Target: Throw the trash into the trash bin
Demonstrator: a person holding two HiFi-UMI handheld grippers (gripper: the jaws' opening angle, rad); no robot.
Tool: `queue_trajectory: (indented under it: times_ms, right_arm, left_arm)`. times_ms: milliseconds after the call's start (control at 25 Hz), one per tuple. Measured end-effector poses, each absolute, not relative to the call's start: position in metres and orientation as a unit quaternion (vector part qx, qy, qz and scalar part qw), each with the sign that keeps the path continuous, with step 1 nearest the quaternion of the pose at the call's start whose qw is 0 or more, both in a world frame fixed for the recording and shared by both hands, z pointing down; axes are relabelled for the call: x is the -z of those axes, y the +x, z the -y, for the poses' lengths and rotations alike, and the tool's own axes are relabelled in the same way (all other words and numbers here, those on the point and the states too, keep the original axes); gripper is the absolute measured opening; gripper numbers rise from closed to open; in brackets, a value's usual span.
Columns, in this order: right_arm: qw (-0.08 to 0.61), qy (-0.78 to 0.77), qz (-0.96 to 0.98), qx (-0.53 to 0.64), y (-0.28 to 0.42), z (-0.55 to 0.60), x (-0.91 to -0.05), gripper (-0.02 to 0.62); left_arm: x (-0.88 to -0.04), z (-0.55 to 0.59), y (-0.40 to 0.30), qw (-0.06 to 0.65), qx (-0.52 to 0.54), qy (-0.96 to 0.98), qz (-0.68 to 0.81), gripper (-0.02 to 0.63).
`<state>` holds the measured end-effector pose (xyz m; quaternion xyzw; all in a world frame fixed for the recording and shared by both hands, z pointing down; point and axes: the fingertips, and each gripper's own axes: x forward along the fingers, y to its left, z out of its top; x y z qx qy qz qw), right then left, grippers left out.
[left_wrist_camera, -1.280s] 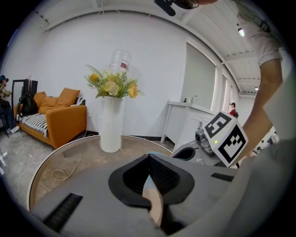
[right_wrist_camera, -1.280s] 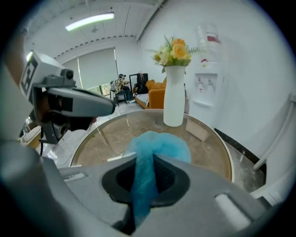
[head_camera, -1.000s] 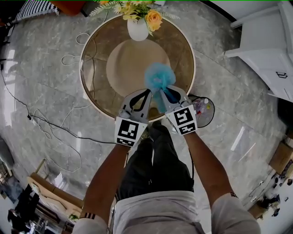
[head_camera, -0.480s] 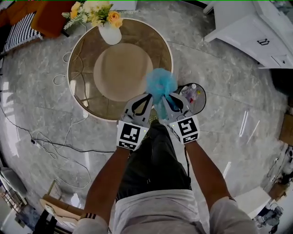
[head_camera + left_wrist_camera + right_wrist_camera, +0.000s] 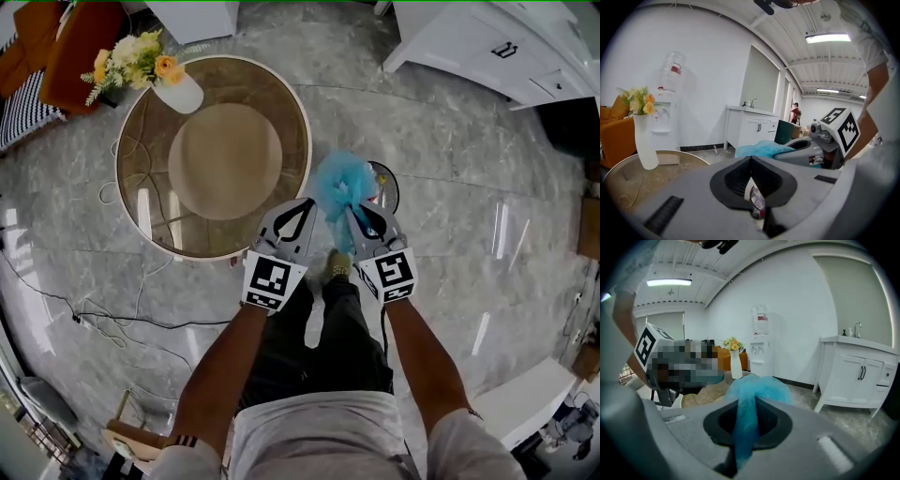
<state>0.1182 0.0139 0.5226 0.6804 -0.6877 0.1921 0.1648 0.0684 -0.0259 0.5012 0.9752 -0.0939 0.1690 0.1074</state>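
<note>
A fluffy blue piece of trash [image 5: 341, 186] puffs out ahead of my right gripper [image 5: 354, 217], which is shut on its tail. In the right gripper view the blue stuff [image 5: 757, 391] runs down between the closed jaws. The round dark trash bin [image 5: 386, 187] stands on the floor right of the table. It lies just beyond the blue tuft and is partly hidden by it. My left gripper [image 5: 298, 214] hangs beside the right one with its tips together and nothing pinched. From the left gripper view the blue trash [image 5: 761, 148] shows to the right.
A round glass table [image 5: 141, 178] stands at the left with a white vase of flowers [image 5: 176, 92] on it. White cabinets [image 5: 487, 47] fill the upper right. Cables [image 5: 94, 309] trail over the marble floor at the left. The person's legs are below the grippers.
Both grippers have swung right, off the table's rim and over the floor by the bin, with the blue trash still carried. The table now lies further left.
</note>
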Motion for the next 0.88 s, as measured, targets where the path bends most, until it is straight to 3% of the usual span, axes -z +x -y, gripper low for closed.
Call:
queue_trajectory:
  times_ms: [520, 880]
  right_arm:
    - [0.204, 0.641, 0.713, -0.197, 0.213, -0.095, -0.558, 0.017]
    - [0.248, 0.586, 0.748, -0.189, 0.231, -0.116, -0.619, 0.017]
  left_arm:
    - [-0.522, -0.038, 0.161, 0.099, -0.192, 0.970, 0.115, 0.000]
    - [-0.563, -0.062, 0.190, 0.083, -0.208, 0.969, 0.108, 0.000]
